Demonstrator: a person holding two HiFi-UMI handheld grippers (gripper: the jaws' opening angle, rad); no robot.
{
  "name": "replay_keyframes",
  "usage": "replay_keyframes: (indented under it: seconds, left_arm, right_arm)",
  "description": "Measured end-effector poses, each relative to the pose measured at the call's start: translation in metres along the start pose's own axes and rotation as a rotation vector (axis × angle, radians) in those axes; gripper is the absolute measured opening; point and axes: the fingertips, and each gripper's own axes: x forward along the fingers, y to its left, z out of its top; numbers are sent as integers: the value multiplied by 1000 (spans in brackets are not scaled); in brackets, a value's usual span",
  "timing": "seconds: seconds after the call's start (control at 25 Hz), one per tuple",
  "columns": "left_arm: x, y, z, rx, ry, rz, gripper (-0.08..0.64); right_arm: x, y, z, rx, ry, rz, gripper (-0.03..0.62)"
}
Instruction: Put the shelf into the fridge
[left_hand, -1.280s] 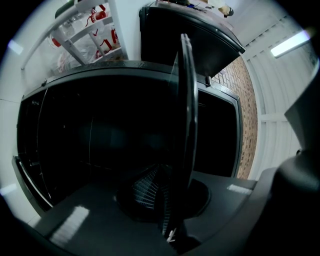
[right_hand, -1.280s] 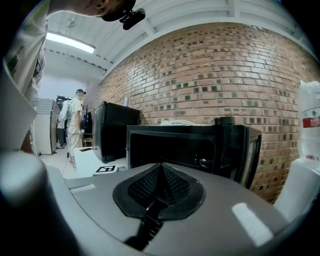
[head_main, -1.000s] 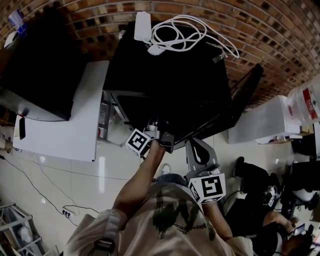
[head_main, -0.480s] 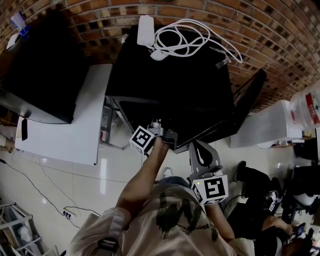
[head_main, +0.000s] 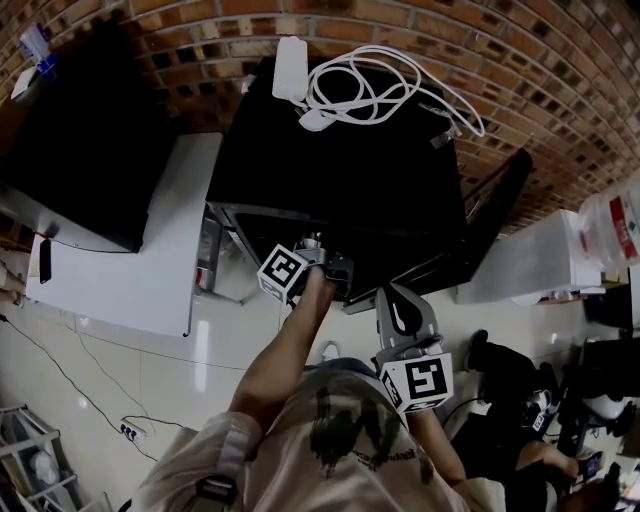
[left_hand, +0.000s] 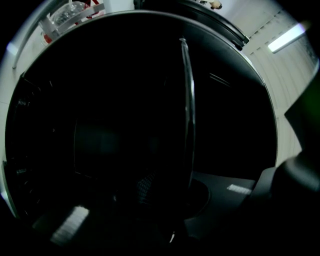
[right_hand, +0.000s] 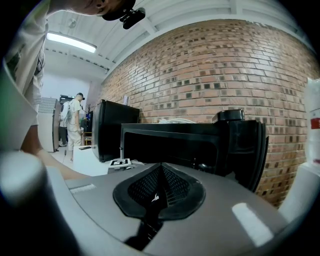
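The black fridge (head_main: 340, 150) stands against the brick wall with its door (head_main: 490, 210) swung open to the right. My left gripper (head_main: 335, 275) reaches into the dark opening at the front. In the left gripper view a thin clear edge of the shelf (left_hand: 187, 110) runs up from between the jaws of the left gripper (left_hand: 170, 200), which looks shut on it; the rest is too dark to see. My right gripper (head_main: 395, 295) is held back from the fridge front. It is shut (right_hand: 159, 187) with nothing in it. From there I see the fridge (right_hand: 175, 142) and the left gripper's marker cube (right_hand: 120, 162).
A coiled white cable (head_main: 370, 80) and adapter (head_main: 290, 55) lie on the fridge top. A white table (head_main: 150, 230) with a black box (head_main: 80, 130) stands to the left. A white unit with a water jug (head_main: 615, 215) is on the right. A person (right_hand: 75, 120) stands in the background.
The view has shifted a little. My left gripper stays at the fridge opening, perhaps slightly farther in. The right gripper has hardly moved.
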Motion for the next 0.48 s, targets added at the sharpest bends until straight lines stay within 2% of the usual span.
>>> replay_keyframes:
  seconds: [0.32,0.48]
  left_arm:
    - [11,-2,2,9,-15,-3,14]
    - [11,-4,2,37,-13,-14,14]
  right_arm:
    - [2,-5,-3,2,7,-2,0]
    - [3,-7,-4,7,9,-3,0]
